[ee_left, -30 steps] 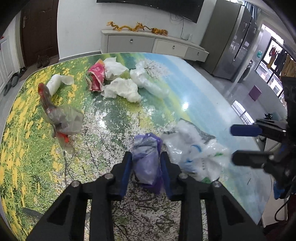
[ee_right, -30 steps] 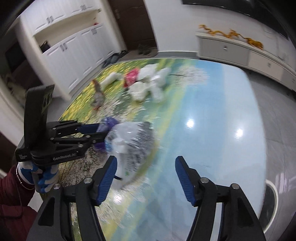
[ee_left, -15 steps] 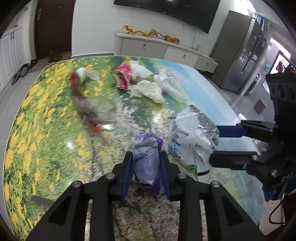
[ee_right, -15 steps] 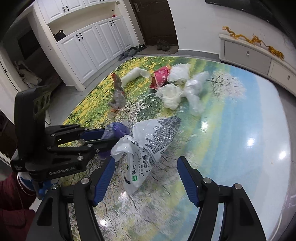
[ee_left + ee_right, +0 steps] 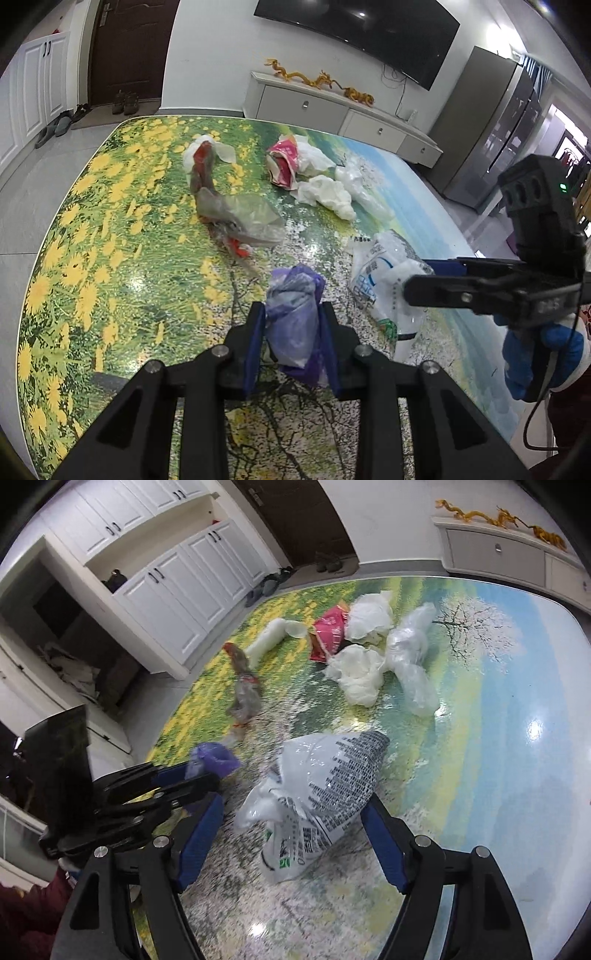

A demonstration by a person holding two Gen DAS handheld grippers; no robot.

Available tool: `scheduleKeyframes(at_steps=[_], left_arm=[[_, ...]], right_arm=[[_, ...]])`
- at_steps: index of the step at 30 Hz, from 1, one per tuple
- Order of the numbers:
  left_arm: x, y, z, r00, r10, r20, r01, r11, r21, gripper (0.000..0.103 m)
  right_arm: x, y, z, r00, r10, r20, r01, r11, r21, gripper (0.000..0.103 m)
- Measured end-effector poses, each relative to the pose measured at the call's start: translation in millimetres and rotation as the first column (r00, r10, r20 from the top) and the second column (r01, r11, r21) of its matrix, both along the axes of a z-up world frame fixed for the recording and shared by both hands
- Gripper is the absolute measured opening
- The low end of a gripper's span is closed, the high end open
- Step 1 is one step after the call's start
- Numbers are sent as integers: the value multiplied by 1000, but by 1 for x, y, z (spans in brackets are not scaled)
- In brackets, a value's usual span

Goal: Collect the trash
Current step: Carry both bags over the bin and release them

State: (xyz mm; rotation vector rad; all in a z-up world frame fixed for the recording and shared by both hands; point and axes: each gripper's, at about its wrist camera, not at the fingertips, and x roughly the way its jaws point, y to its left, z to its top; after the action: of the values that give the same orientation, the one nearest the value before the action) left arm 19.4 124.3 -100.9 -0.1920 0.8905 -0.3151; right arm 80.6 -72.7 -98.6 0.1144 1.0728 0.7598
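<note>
Left wrist view: a crumpled purple bag (image 5: 293, 325) is clenched in the left gripper (image 5: 291, 345) above the desk (image 5: 110, 229).

Right wrist view: the right gripper (image 5: 295, 845), jaws just widened, straddles a printed white bag (image 5: 325, 794) lying loose on the desk.

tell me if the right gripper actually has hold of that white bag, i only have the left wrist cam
observer: no. In the right wrist view the right gripper stands open around the white bag, with both pads clear of it. Its jaws have just been opening.
operator: is the bag hanging or down
observer: down. It lies on the table, with its bunched neck pointing toward the gripper.
operator: anything on the side i cant see
observer: yes, dense black print covers that side of the bag.
</note>
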Motion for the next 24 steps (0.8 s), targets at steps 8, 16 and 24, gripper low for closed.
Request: scheduleKeyframes(at_steps=[8, 16, 24], left_arm=[[-6, 7, 5, 1000, 21, 10, -21, 1000, 6, 28], [-9, -11, 17, 1000, -14, 25, 13, 1000, 16, 28], [-8, -75, 35, 987, -152, 44, 149, 987, 67, 28]], right_arm=[[1, 1, -7, 1000, -20, 23, 21, 999, -46, 43], [-27, -44, 15, 991, -52, 121, 55, 998, -21, 27], [-72, -158, 42, 946, -272, 180, 268, 962, 45, 27]])
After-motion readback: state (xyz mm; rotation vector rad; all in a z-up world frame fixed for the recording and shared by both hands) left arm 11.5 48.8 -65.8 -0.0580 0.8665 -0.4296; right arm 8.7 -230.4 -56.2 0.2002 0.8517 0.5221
